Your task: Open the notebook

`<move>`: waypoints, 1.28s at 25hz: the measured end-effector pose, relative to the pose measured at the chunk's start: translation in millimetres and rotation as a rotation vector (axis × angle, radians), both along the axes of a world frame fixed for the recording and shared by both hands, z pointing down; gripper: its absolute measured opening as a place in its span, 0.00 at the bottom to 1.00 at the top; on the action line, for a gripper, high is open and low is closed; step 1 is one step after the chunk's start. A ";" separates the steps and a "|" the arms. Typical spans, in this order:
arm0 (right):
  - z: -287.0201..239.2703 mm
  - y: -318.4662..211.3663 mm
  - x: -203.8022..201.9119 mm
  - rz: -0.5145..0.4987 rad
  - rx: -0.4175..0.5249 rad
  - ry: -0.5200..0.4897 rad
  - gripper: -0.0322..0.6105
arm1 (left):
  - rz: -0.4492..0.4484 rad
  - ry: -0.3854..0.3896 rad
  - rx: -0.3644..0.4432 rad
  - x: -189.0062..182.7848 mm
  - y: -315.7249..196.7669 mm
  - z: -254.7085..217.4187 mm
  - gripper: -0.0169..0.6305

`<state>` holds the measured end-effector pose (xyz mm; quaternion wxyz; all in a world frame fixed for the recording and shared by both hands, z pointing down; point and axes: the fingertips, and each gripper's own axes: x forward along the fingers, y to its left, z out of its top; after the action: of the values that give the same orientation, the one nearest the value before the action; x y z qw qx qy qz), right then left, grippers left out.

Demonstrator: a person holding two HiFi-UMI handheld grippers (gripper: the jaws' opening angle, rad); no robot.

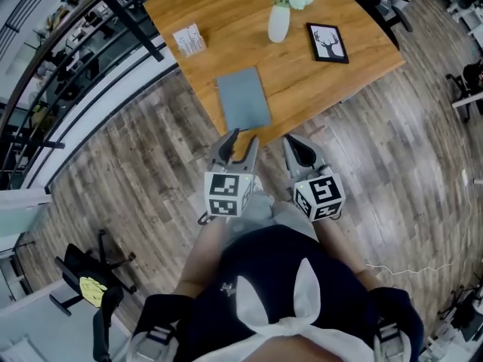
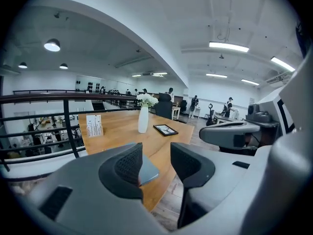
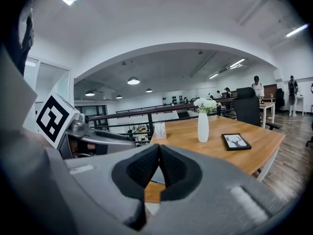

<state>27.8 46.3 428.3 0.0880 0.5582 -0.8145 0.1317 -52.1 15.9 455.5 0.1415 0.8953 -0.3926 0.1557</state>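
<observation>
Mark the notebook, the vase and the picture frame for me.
notebook [image 1: 243,96], head view, middle of grey cover
vase [image 1: 278,23], head view, white body
picture frame [image 1: 327,43], head view, middle of print

- The notebook [image 1: 243,98] is a plain grey-blue rectangle, thin, with its cover shut.
- It lies flat on the wooden worktop [image 1: 226,21], close to the near edge, one short side towards that edge and slightly askew to it.
</observation>
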 end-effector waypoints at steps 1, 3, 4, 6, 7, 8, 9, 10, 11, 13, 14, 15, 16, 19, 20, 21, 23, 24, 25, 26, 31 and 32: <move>1.1 -4.5 3.0 0.006 -0.001 0.001 0.05 | 0.003 -0.010 0.003 2.6 -4.6 1.9 0.31; 3.2 -13.5 7.6 0.015 -0.005 0.004 0.05 | 0.012 -0.020 0.004 8.2 -12.4 4.4 0.35; 3.8 -18.3 8.8 0.016 -0.006 0.006 0.05 | 0.016 -0.021 0.004 10.7 -16.0 5.2 0.36; 3.8 -26.3 9.7 0.014 -0.009 0.013 0.05 | 0.019 -0.023 0.009 13.9 -21.5 7.4 0.39; 3.6 -29.4 10.0 0.012 -0.011 0.017 0.05 | 0.019 -0.027 0.013 15.2 -23.4 9.1 0.39; 3.5 -32.3 10.5 0.009 -0.015 0.020 0.05 | 0.020 -0.035 0.011 16.6 -24.4 11.1 0.40; 3.6 -35.3 11.3 0.007 -0.018 0.024 0.05 | 0.024 -0.048 0.002 18.4 -24.9 13.7 0.40; 3.7 -38.7 12.3 0.006 -0.021 0.027 0.05 | 0.028 -0.062 -0.008 20.2 -25.8 16.7 0.41; 3.9 -42.7 13.7 0.005 -0.023 0.030 0.05 | 0.029 -0.074 -0.015 22.0 -28.0 19.8 0.42; 5.0 -52.3 16.8 0.000 -0.027 0.031 0.05 | 0.020 -0.088 -0.023 25.3 -35.4 25.2 0.43; 6.3 -57.5 18.6 -0.004 -0.030 0.029 0.05 | 0.013 -0.092 -0.028 27.3 -39.9 28.0 0.43; 8.2 -62.8 20.5 -0.010 -0.035 0.027 0.05 | 0.007 -0.097 -0.036 29.9 -44.6 31.3 0.43; 10.9 -68.1 22.5 -0.019 -0.040 0.024 0.05 | 0.001 -0.103 -0.045 32.8 -49.6 35.1 0.43; 22.1 -85.2 29.7 -0.055 -0.058 0.025 0.05 | -0.040 -0.115 -0.082 40.4 -67.7 47.4 0.44; 24.0 -92.0 33.6 -0.067 -0.062 0.029 0.05 | -0.065 -0.118 -0.098 42.2 -75.2 50.6 0.44; 23.5 -99.2 38.5 -0.077 -0.060 0.032 0.05 | -0.093 -0.120 -0.113 44.5 -82.9 53.1 0.44; 21.4 -111.4 49.9 -0.094 -0.054 0.037 0.05 | -0.141 -0.130 -0.144 50.7 -94.7 58.9 0.45; 22.0 -115.7 55.7 -0.100 -0.056 0.038 0.05 | -0.162 -0.138 -0.162 54.4 -98.3 63.6 0.45; 23.5 -119.6 61.4 -0.106 -0.062 0.038 0.05 | -0.185 -0.145 -0.182 58.4 -101.4 69.2 0.46; 24.6 -123.2 66.8 -0.115 -0.068 0.040 0.05 | -0.208 -0.150 -0.201 62.6 -104.3 74.3 0.46; 25.1 -141.2 86.4 -0.164 -0.065 0.041 0.05 | -0.292 -0.172 -0.257 81.6 -119.7 91.0 0.47; 25.9 -143.8 88.6 -0.172 -0.066 0.036 0.05 | -0.301 -0.182 -0.270 84.8 -122.0 95.3 0.47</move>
<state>116.5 -97.5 454.2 0.1323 0.4852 -0.8529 0.1403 32.7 -106.0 550.8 0.2459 0.7817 -0.5087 0.2639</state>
